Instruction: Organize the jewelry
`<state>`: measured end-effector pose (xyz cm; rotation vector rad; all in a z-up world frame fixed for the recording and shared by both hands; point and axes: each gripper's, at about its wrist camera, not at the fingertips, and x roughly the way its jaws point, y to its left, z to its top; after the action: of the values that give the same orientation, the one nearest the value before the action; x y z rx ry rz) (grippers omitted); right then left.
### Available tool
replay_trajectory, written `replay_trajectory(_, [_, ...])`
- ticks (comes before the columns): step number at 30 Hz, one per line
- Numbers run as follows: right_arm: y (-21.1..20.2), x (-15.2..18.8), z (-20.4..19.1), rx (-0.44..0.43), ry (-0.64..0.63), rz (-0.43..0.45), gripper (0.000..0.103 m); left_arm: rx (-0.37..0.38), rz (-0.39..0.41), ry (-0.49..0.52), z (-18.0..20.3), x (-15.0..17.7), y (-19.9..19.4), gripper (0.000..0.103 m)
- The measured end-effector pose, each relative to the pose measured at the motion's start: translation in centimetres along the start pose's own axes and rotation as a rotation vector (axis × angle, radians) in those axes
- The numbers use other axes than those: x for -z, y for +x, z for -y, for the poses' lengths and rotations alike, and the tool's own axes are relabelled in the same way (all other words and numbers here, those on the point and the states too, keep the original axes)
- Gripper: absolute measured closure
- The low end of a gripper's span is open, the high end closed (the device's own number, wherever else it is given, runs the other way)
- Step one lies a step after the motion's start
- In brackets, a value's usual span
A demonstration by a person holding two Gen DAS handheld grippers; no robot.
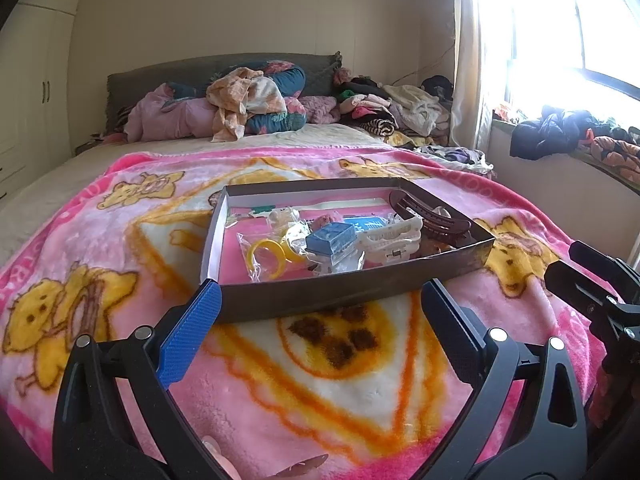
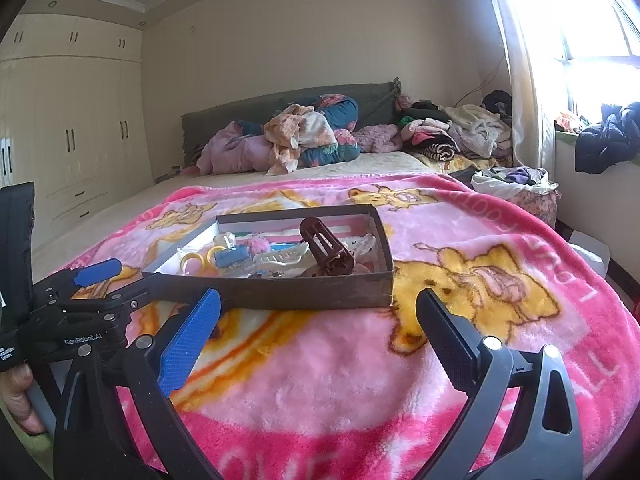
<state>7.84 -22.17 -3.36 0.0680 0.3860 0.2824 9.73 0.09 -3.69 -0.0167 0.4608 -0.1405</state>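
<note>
Pink blanket (image 1: pixel 120 208) (yellow bears), brown box (image 1: pixel 320 292).

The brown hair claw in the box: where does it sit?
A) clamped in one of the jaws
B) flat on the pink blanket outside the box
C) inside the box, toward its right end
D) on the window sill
C: the brown hair claw sits inside the shallow box near its right end, next to a white hair clip, and both grippers are open and empty.

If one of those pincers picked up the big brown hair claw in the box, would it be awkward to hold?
Probably somewhat. The brown hair claw looks like hard, glossy plastic, so likely stiff, light, perhaps slippery. It leans over other clutter in the box, so it may tip or snag its teeth on the white clip when lifted.
</note>
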Motion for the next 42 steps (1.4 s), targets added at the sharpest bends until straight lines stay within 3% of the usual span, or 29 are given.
replay_trajectory(42, [0.14, 0.06, -0.16, -0.011, -0.009, -0.005, 0.007, -0.003, 0.0, 0.002, -0.12, 0.14, 0.02, 0.012])
